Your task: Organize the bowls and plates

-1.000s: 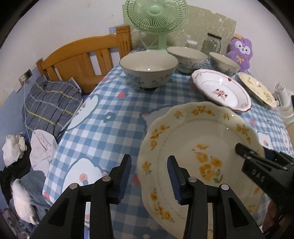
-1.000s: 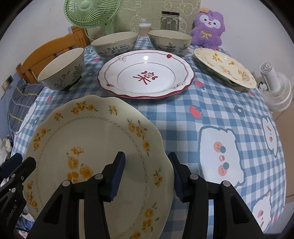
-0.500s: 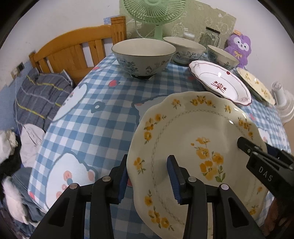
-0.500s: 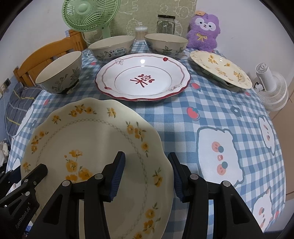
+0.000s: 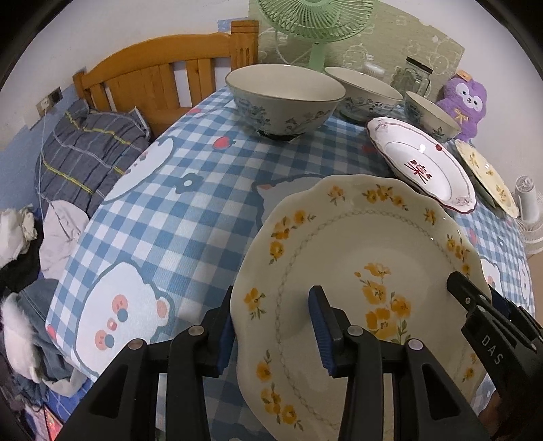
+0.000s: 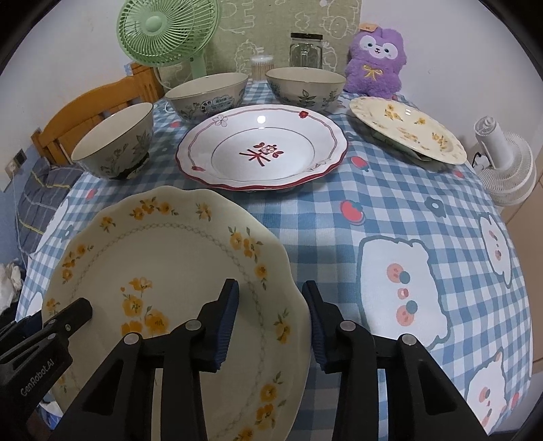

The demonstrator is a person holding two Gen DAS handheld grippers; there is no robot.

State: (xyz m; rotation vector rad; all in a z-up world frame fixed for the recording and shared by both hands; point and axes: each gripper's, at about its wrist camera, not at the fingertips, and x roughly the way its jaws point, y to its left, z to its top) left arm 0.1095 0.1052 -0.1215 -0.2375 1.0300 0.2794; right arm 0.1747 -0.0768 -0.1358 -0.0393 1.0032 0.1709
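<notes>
- We see the yellow-flowered plate (image 5: pixel 356 288) tilted, its face towards us, at the near edge of the checked tablecloth (image 6: pixel 390 220).
- Our left gripper (image 5: pixel 271 322) straddles its left rim; whether the pads press, we cannot tell.
- Our right gripper (image 6: pixel 269 322) straddles the right rim, jaws just closing in; contact is unclear.
- Beyond stand the red-rimmed plate (image 6: pixel 261 149), three bowls, a green fan (image 6: pixel 166 30) and a wooden headboard (image 5: pixel 163 81).

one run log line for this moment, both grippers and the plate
left gripper: straddles plate rim | right gripper: jaws just closing over opposite rim | plate: near table edge, tilted | stage: two-handed grasp
</notes>
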